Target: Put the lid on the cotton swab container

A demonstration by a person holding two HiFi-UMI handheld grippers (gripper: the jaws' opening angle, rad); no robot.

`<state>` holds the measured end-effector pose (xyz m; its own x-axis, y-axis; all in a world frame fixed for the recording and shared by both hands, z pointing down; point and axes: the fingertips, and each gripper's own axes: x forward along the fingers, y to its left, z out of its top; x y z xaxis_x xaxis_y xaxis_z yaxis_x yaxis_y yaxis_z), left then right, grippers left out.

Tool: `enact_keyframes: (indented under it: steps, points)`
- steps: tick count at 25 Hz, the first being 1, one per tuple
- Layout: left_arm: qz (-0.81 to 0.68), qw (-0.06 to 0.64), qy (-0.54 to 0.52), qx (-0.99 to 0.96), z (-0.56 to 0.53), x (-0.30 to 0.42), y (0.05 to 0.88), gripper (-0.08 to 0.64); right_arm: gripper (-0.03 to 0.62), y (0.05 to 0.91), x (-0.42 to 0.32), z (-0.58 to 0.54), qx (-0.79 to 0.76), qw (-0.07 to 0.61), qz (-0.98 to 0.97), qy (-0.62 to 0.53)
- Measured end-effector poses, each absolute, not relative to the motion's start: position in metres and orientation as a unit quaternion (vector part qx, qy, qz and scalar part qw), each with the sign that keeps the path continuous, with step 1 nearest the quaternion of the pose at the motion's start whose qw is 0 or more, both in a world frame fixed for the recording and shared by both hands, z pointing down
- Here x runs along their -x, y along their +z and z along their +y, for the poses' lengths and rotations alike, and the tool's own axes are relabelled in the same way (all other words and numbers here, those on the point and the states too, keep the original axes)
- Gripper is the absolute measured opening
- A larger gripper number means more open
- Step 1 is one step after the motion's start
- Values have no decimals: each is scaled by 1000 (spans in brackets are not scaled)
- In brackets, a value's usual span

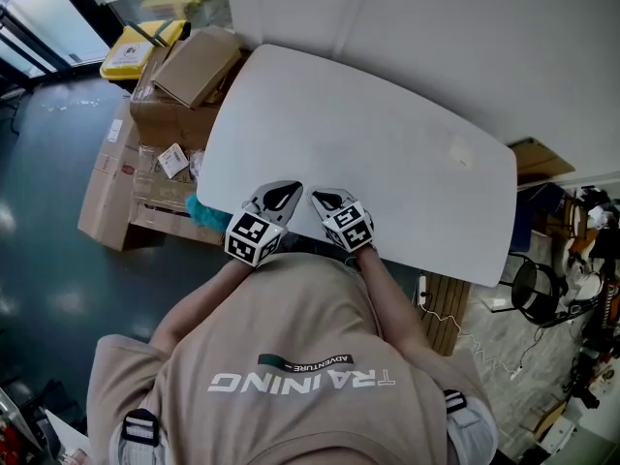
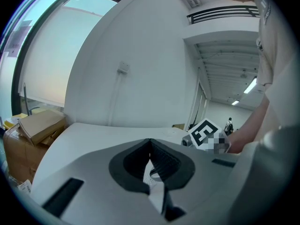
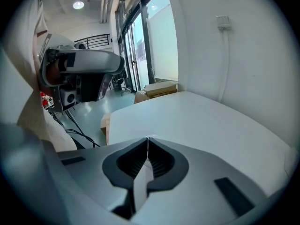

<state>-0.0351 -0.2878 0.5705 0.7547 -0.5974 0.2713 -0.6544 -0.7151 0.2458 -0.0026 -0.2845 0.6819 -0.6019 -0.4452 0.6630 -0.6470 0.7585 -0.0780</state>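
Note:
No cotton swab container and no lid shows in any view. In the head view both grippers rest at the near edge of the white table [image 1: 387, 134], side by side in front of the person's chest. My left gripper [image 1: 284, 195] is shut, its jaws meeting tip to tip [image 2: 150, 140] with nothing between them. My right gripper [image 1: 324, 200] is shut and empty too [image 3: 148, 138]. Each gripper appears in the other's view: the right one's marker cube [image 2: 205, 132], and the left one's grey body [image 3: 82, 62].
Cardboard boxes [image 1: 189, 66] and a yellow item [image 1: 131, 51] are stacked on the floor left of the table. A white wall [image 3: 225, 69] with a switch [image 3: 223, 21] runs behind it. Cables and a black stool [image 1: 542, 284] stand at the right.

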Motion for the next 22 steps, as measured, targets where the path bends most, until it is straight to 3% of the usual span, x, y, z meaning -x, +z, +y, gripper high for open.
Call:
enact_keyframes:
  steps: [11,19,22]
  points:
    - [-339,170,81,-922,-286,37,570,12,18,695,3,-278,-281,369,-866,188]
    - [-343,165,76,-922,-284,42,566,12,18,689,3,-284,-312,347,-867,175]
    - [-345,161,71,-922,-284,44,560,12,18,663,2,-290,-339,303,-879,145]
